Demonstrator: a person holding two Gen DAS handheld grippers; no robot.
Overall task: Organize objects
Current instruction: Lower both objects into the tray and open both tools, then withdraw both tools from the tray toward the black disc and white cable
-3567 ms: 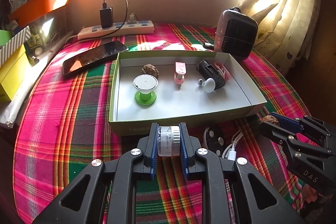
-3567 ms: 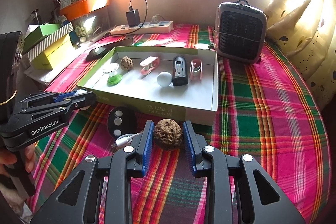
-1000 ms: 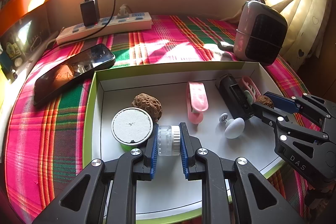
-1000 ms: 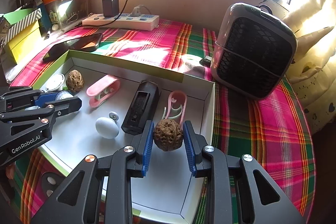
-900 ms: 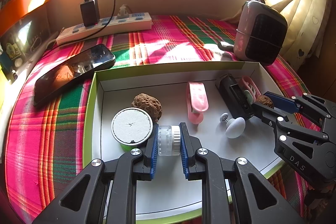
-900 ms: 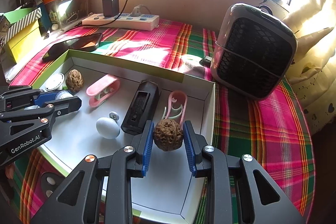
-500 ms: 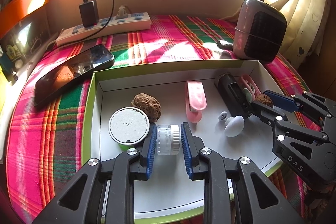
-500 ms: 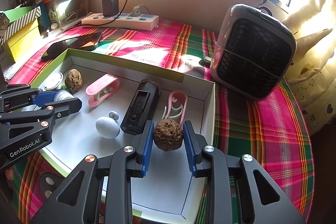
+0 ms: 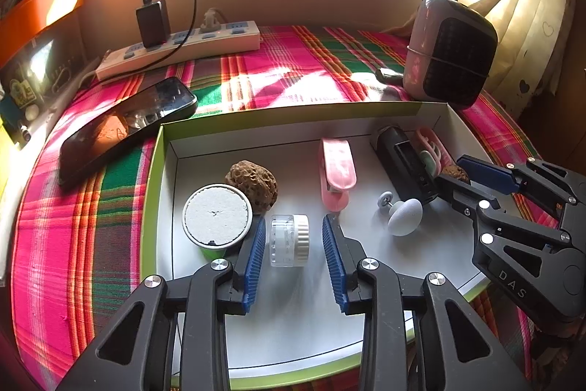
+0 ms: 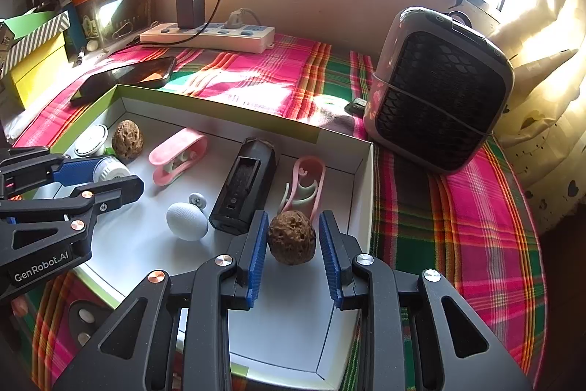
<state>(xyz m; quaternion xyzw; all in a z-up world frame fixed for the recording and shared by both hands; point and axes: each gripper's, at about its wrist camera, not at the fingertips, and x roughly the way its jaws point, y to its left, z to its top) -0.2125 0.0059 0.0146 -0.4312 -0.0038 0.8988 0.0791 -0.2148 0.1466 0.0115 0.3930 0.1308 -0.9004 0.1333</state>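
A small clear jar with a white cap (image 9: 289,240) lies on its side on the white floor of the green-rimmed box (image 9: 157,171). My left gripper (image 9: 293,218) straddles it and its jaws are opening, with a gap between each blue pad and the jar. My right gripper (image 10: 293,215) is shut on a brown walnut (image 10: 292,239), just above the box floor near the right wall. In the left wrist view the right gripper (image 9: 452,171) shows at the right. The left gripper (image 10: 110,178) shows at the left of the right wrist view.
The box also holds a second walnut (image 9: 252,185), a round green-based lid (image 9: 217,217), a pink clip (image 9: 337,167), a black device (image 9: 403,160), a white egg-shaped knob (image 9: 403,217) and a pink-green clip (image 10: 306,185). A phone (image 9: 124,131), power strip (image 9: 183,46) and heater (image 10: 439,90) stand behind it.
Both grippers came from in front of the box to over its floor. Over the last second the left jaws spread off the jar, which stays on the floor. The right grip is unchanged.
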